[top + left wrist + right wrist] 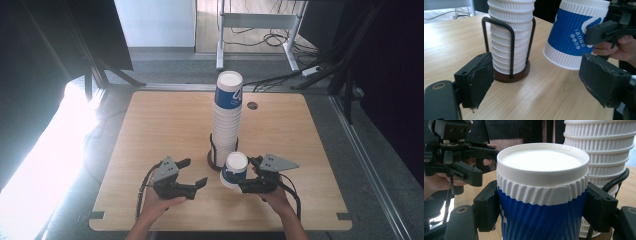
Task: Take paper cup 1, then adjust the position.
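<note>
Tall cup stack (226,120) stands in a black wire holder (214,155) on a round brown base, centre of the wooden table (150,130); top cup of the stack blue-banded, the rest white ribbed. Stack sits at 11 o'clock of the held cup, just beside it. Right gripper (248,181) at 5 o'clock of the holder, jaws clamped on both sides of a blue-and-white paper cup (233,170), tilted, off the table. Left gripper (196,174) at 7 o'clock of the holder, jaws wide apart, holding nothing, pointing toward the cup. Small white print on the blue band, unreadable.
</note>
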Demonstrator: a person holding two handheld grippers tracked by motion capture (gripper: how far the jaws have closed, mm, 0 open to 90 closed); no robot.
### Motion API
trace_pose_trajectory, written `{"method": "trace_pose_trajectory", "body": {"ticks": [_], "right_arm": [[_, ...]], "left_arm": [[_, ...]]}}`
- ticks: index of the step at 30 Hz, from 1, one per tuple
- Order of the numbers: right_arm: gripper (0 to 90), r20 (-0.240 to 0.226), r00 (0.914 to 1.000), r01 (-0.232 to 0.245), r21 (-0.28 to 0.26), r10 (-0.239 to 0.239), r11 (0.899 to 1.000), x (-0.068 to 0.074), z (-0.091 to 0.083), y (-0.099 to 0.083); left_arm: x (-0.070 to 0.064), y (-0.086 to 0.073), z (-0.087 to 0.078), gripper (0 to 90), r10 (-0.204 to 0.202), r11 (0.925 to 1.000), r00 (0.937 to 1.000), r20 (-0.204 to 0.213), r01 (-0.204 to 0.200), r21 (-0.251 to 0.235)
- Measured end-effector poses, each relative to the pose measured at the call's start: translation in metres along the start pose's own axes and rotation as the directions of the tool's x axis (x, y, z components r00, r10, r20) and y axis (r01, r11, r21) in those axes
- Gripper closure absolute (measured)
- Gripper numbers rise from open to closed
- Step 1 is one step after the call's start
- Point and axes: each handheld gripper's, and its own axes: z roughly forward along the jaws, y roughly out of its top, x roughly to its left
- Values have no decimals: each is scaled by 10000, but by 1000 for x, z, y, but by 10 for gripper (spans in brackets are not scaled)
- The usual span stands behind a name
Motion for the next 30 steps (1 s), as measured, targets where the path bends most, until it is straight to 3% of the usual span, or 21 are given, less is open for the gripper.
{"method": "trace_pose_trajectory", "body": {"ticks": [3,14,19,30], "right_arm": [[246,25,10000,-93,-128,93,9999,-1,-1,1],[245,-17,10000,-15,-155,15,9999,4,2,1],[245,-75,10000,43,-158,-44,9999,7,4,2],[245,-329,9994,73,-201,-79,9998,16,9,2]], "left_arm": [[-3,-2,3,122,-23,9999,10000,72,22,127],[-17,-4,18,105,568,9963,9984,3,-567,647],[-22,-6,25,105,506,9967,9985,222,-519,627],[-34,-7,38,96,830,9939,9961,311,-850,702]]}}
